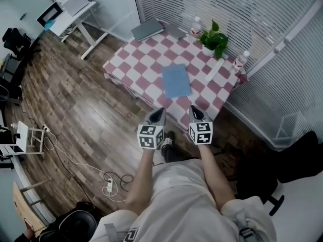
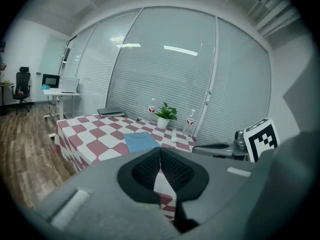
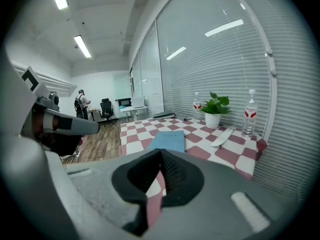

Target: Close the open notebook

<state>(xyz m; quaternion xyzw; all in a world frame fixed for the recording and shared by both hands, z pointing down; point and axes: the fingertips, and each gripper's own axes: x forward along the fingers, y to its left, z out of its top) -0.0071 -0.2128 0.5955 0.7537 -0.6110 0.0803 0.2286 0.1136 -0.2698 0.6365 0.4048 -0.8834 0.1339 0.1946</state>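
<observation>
- Both hand-held tools hang short of the near edge of the checked table, above the wood floor, with the person standing clear of it.
- The left gripper has its jaws pressed together, pad against pad, with nothing between them.
- The right gripper is the same: jaws fully together and empty.
- The blue notebook lies flat near the middle of the table, well apart from both grippers. Its cover faces up and no spread pages show.
- Along the far side stand a potted plant and two water bottles, with a grey laptop at the far left corner.
- By the look of it, the notebook is already shut and the closing step appears done, so neither tool has work in hand.
- If the cover needed pressing flat, the next move would call for reaching forward over the near edge. A shut jaw tip would then be laid on the cover, keeping clear of the plant and bottles beyond.
</observation>
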